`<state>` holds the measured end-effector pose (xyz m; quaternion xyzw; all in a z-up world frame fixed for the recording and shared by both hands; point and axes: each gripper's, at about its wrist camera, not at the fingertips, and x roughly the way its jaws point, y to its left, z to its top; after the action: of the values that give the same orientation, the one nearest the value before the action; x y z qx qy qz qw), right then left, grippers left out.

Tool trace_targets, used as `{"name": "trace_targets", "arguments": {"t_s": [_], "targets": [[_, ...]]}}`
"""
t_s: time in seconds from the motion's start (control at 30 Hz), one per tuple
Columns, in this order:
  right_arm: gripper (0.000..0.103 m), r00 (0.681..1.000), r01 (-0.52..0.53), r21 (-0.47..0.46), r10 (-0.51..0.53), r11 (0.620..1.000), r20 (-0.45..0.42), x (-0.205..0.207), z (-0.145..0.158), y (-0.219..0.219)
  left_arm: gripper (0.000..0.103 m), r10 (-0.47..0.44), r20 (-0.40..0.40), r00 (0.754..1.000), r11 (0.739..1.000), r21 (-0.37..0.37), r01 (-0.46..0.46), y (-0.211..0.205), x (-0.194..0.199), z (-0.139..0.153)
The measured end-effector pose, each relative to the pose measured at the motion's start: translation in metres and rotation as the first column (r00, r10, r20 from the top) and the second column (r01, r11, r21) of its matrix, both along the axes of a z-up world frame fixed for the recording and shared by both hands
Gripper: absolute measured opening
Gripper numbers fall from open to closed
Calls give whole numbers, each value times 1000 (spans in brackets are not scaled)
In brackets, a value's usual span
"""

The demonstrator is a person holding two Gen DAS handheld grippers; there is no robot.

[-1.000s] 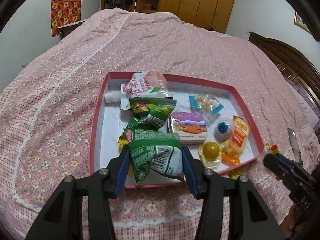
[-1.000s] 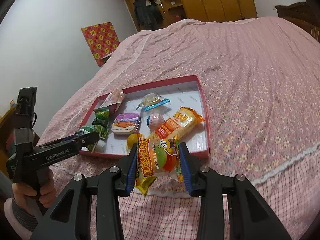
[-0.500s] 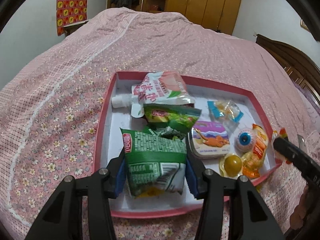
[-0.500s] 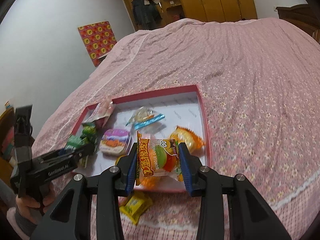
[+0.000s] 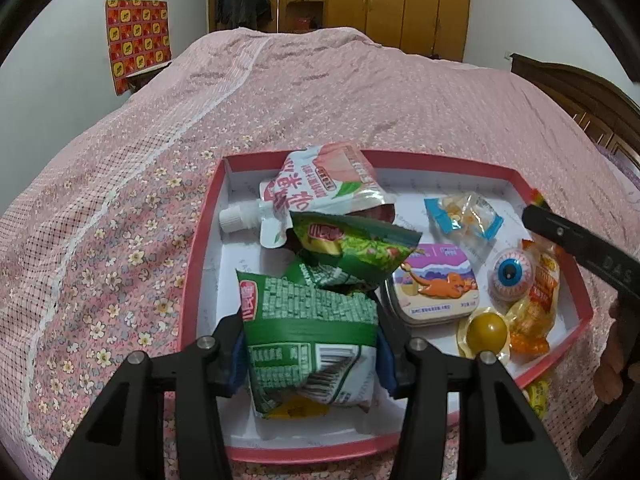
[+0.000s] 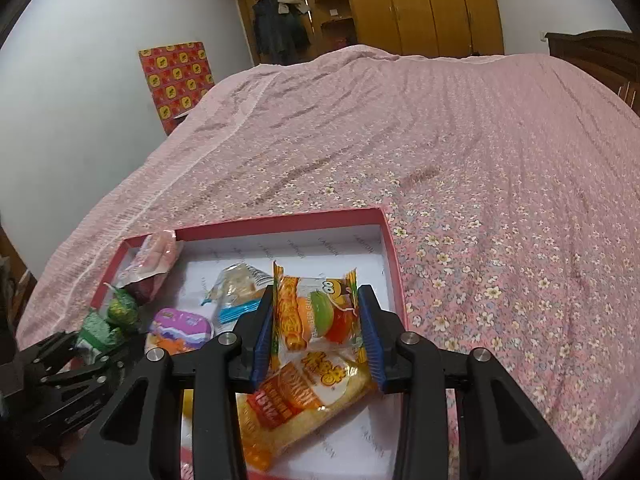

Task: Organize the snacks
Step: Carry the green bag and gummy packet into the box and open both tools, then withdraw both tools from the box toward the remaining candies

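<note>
Left: bare bed (image 5: 132,264) beside tray (image 5: 197,280) rim | left claw (image 5: 310,354) clenches green packet (image 5: 308,332) over tray's near-left floor, earlier outside front rim | centre-right: free floor at far-right corner | right claw (image 6: 316,338) clenches burger gummy pack (image 6: 316,312) above orange bag (image 6: 296,404), earlier short of the tray.

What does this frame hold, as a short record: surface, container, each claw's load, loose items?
surface: pink floral bedspread
container: red box, white inside
left claw: shut on green packet, over the box
right claw: shut on burger gummy pack, over the box
in box: pouch, tin, eyeball candy, orange snack bag
outside box: yellow packet
</note>
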<state>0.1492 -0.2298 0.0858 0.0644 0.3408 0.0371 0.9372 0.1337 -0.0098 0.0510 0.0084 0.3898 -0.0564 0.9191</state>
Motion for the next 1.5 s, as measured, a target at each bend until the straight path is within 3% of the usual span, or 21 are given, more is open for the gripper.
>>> {"name": "trace_targets", "arguments": {"t_s": [0.33,0.6,0.8,1.5], "targets": [[44,1000,7,12,-7,1000,-1,6,-9,-3,54,-3,12,1000,1000,19,3,-5,0,-1],[57,1000,-14,32,14,999,3,-1,-5,-1,63,-22,-9,1000,1000,0,22,-7,-2,1],[57,999,-31,67,31,997,10,-19,6,-5,67,-40,-50,998,999,-35,38,-4,-12,5],[57,999,-49,143,49,989,0,-93,20,-8,73,-87,-30,996,993,-82,84,-12,-67,40]]}}
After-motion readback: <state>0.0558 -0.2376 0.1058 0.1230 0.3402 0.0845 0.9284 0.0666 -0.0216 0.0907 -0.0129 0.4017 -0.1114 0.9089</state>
